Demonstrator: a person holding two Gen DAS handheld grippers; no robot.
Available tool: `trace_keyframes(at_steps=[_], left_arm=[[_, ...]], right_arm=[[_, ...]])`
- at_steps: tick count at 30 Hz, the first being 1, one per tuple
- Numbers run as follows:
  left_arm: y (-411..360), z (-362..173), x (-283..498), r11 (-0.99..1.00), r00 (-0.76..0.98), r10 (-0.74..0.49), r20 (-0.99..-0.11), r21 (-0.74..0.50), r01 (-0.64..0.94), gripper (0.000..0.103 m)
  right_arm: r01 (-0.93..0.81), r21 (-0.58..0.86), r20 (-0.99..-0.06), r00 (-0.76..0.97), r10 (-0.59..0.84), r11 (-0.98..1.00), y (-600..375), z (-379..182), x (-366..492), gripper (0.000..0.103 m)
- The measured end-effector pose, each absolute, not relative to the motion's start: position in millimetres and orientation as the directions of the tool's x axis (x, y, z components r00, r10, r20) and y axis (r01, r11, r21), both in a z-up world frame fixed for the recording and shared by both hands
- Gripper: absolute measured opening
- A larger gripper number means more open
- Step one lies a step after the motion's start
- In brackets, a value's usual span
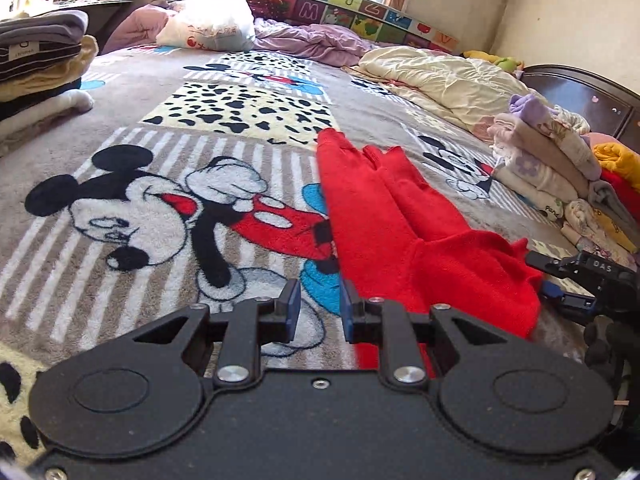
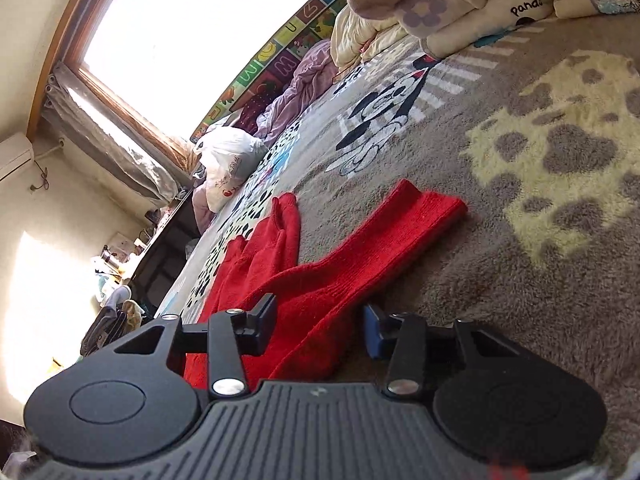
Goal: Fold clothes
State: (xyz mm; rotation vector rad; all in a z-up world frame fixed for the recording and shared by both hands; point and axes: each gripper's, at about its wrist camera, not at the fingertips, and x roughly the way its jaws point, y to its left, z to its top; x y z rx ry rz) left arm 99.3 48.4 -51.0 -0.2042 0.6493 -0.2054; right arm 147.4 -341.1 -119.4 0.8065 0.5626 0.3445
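the red garment (image 1: 404, 216) lay flat on the cartoon blanket (image 1: 160, 128). the left gripper (image 1: 320, 304) was spread wide at its edge, holding nothing. the right gripper (image 2: 320, 320) was spread around its near corner.

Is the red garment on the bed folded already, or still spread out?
Mostly spread out: the red garment lies long on the blanket, one part stretched sideways.
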Motion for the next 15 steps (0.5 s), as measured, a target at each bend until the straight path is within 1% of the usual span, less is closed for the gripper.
trace_keyframes(at_steps=[1, 4, 8, 9, 15], left_arm=[[47, -50, 98, 0.958, 0.776, -0.264, -0.573, -0.252, 0.140, 0.018], [41, -48, 103, 0.955, 0.768, -0.278, -0.577, -0.249, 0.159, 0.018], [28, -39, 126, 0.962, 0.763, -0.268, -0.589, -0.212, 0.174, 0.019], [24, -37, 136, 0.964, 0.759, -0.261, -0.596, -0.202, 0.173, 0.020], [2, -34, 205, 0.978, 0.740, -0.209, -0.640, -0.120, 0.172, 0.020]], right_arm=[[-0.084, 0.756, -0.339, 0.798, 0.498, 0.649, -340, -120, 148, 0.037], [-0.093, 0.761, -0.331, 0.795, 0.508, 0.642, -341, -120, 151, 0.025], [-0.094, 0.769, -0.323, 0.796, 0.511, 0.632, -342, -119, 153, 0.023], [-0.095, 0.769, -0.324, 0.795, 0.513, 0.632, -342, -120, 154, 0.023], [-0.098, 0.768, -0.328, 0.788, 0.521, 0.632, -341, -121, 159, 0.023]])
